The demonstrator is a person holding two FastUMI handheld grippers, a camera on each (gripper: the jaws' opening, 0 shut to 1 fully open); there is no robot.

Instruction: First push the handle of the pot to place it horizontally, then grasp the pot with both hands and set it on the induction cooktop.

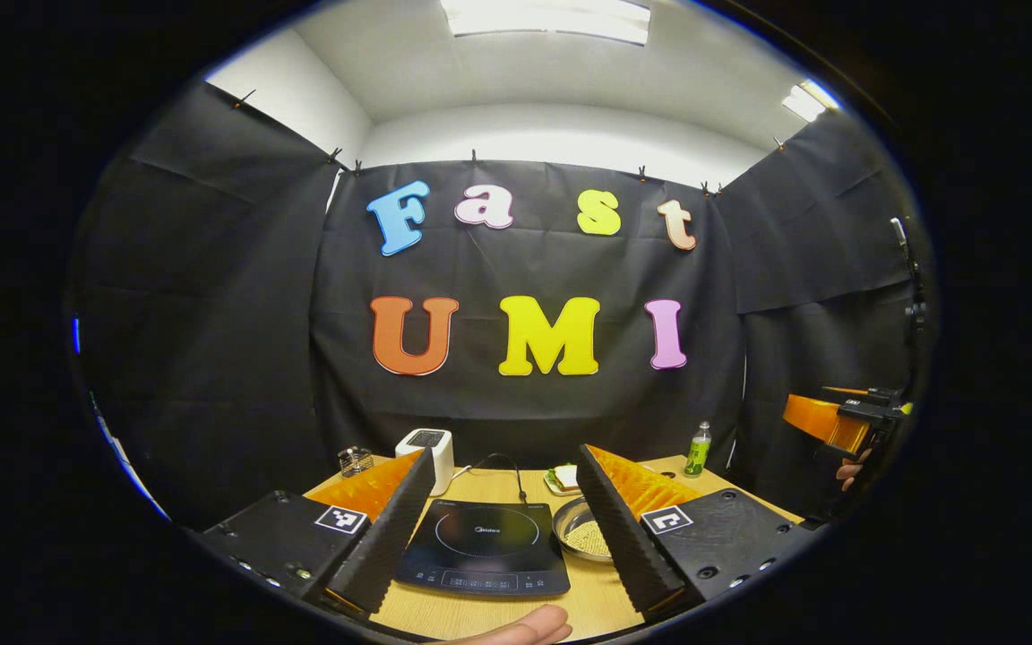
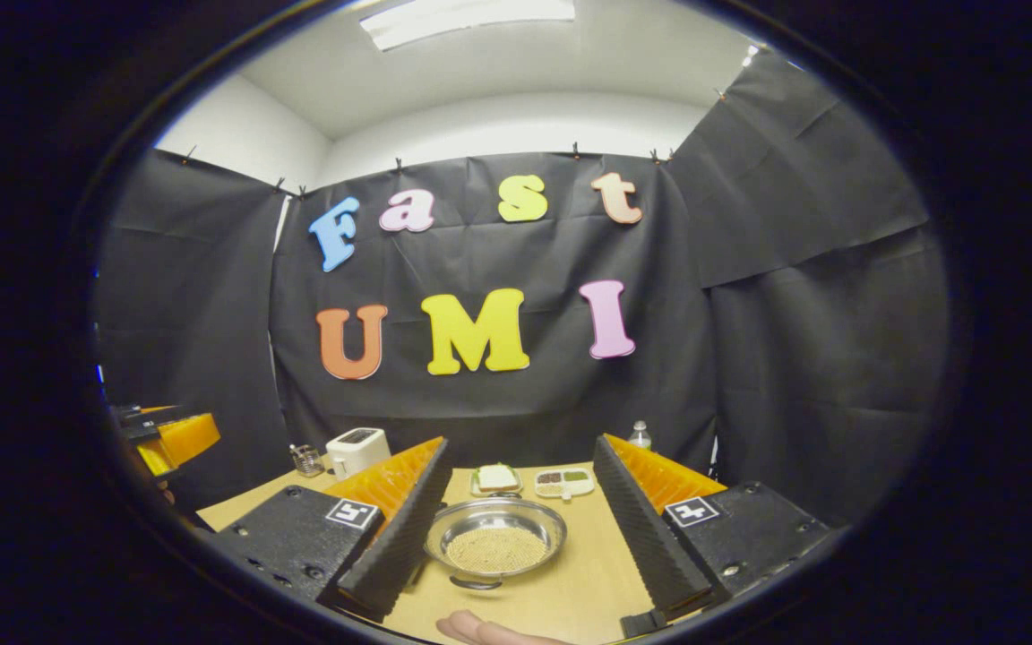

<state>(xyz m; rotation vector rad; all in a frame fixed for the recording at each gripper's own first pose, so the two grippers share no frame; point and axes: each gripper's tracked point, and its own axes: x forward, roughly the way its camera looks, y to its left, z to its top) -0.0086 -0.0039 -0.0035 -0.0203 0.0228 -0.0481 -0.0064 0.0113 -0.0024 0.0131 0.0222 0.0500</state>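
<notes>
A shallow steel pot filled with pale grains sits on the wooden table, and its small loop handle points toward me. In the left gripper view the pot stands just right of the black induction cooktop, partly hidden behind one finger. My left gripper is open, held above the table's near edge with the cooktop showing between its fingers. My right gripper is open too, and the pot lies in the gap between its fingers. Both grippers hover apart from the pot.
At the back of the table stand a white appliance, a glass jar, a sandwich plate, a divided dish and a green bottle. The cooktop's cord runs backward. A person's fingertip shows at the near edge.
</notes>
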